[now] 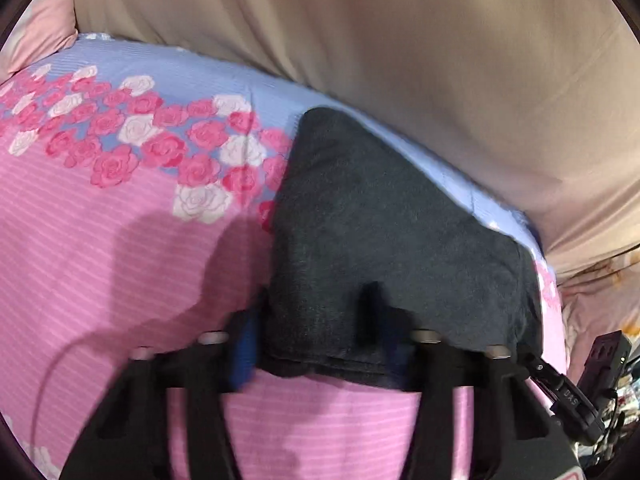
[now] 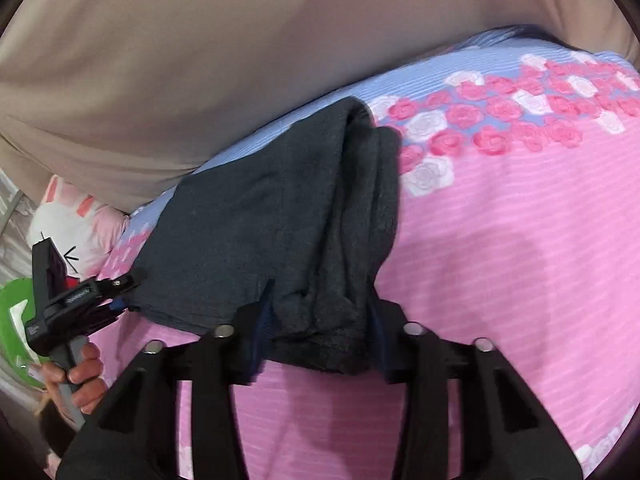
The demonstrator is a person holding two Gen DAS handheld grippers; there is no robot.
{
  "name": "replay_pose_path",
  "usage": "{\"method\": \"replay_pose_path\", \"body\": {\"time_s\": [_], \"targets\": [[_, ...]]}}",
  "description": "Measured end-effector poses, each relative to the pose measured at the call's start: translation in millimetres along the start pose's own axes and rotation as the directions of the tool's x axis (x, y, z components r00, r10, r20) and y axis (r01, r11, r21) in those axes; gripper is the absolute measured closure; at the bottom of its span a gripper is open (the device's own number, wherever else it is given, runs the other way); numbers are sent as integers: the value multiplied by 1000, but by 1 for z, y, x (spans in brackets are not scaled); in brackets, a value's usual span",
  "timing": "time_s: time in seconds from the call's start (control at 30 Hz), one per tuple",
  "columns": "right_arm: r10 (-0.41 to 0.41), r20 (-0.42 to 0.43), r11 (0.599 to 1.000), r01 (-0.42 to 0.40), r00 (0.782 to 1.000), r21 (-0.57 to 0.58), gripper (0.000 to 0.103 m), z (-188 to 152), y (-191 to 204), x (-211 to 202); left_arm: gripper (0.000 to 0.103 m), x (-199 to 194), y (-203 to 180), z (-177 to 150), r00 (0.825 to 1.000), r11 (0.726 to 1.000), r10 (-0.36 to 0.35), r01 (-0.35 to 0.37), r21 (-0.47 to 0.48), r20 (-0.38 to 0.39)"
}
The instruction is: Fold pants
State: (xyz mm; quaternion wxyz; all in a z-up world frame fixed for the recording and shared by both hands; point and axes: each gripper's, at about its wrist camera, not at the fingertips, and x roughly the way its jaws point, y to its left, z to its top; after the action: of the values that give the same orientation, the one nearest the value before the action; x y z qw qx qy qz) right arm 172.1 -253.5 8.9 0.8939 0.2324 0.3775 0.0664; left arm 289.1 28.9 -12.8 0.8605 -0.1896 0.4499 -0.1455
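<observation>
The dark grey pants (image 1: 380, 232) lie folded in a compact bundle on the pink bedspread (image 1: 100, 240). My left gripper (image 1: 316, 308) is open, its fingers astride the near left corner of the bundle. The pants also show in the right wrist view (image 2: 280, 216), with stacked folded layers along the right edge. My right gripper (image 2: 320, 312) is open, its fingers on either side of the near right corner. The cloth lies between the fingers, and they are not pressed together. The left gripper (image 2: 120, 284) shows at the bundle's left corner, held by a hand (image 2: 80, 376).
A beige padded headboard (image 1: 400, 60) rises behind the bed. The bedspread has a blue band with pink and white roses (image 2: 500, 120). A white and pink plush toy (image 2: 76, 224) and a green object (image 2: 12, 320) sit at the left. The other gripper (image 1: 572, 396) shows at the right.
</observation>
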Motion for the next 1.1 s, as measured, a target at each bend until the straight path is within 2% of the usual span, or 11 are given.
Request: {"method": "replay_pose_path", "body": {"time_s": [0.1, 0.17, 0.23, 0.3, 0.47, 0.6, 0.67, 0.73, 0.83, 0.93, 1.1], "targets": [[-6, 67, 999, 9, 998, -53, 73, 12, 9, -23, 83, -23, -15, 0, 999, 1000, 0, -1, 29, 35], [-54, 55, 998, 56, 997, -37, 54, 8, -1, -15, 76, -19, -18, -2, 999, 998, 37, -38, 60, 16], [-75, 4, 997, 75, 997, 17, 51, -3, -20, -3, 63, -4, -14, -8, 992, 988, 127, -126, 86, -6], [-84, 65, 996, 82, 994, 40, 55, -4, -16, -22, 58, -6, -7, -12, 993, 992, 111, -112, 55, 25], [-92, 188, 981, 121, 978, -151, 63, 23, 46, -44, 54, -12, -8, -11, 988, 988, 145, -149, 53, 59], [-168, 113, 961, 188, 979, -203, 78, 43, 42, 15, 51, -13, -21, -18, 971, 966, 217, -229, 123, 104], [-224, 47, 965, 229, 973, -131, 99, 47, 5, 48, 50, -14, -23, -19, 967, 960, 225, -241, 143, 121], [-159, 52, 987, 160, 986, -21, 99, 50, -9, 36, 46, -13, -23, -20, 966, 958, 225, -243, 150, 128], [-113, 117, 990, 122, 987, -71, 95, 46, 12, 7, 45, -9, -23, -19, 959, 949, 245, -267, 169, 140], [-204, 73, 968, 213, 976, -131, 96, 29, 8, 19, 45, -9, -25, -20, 956, 944, 253, -277, 177, 149], [-152, 137, 983, 165, 979, -85, 92, 13, 10, -16, 45, -14, -27, -27, 953, 940, 256, -284, 188, 161]]}}
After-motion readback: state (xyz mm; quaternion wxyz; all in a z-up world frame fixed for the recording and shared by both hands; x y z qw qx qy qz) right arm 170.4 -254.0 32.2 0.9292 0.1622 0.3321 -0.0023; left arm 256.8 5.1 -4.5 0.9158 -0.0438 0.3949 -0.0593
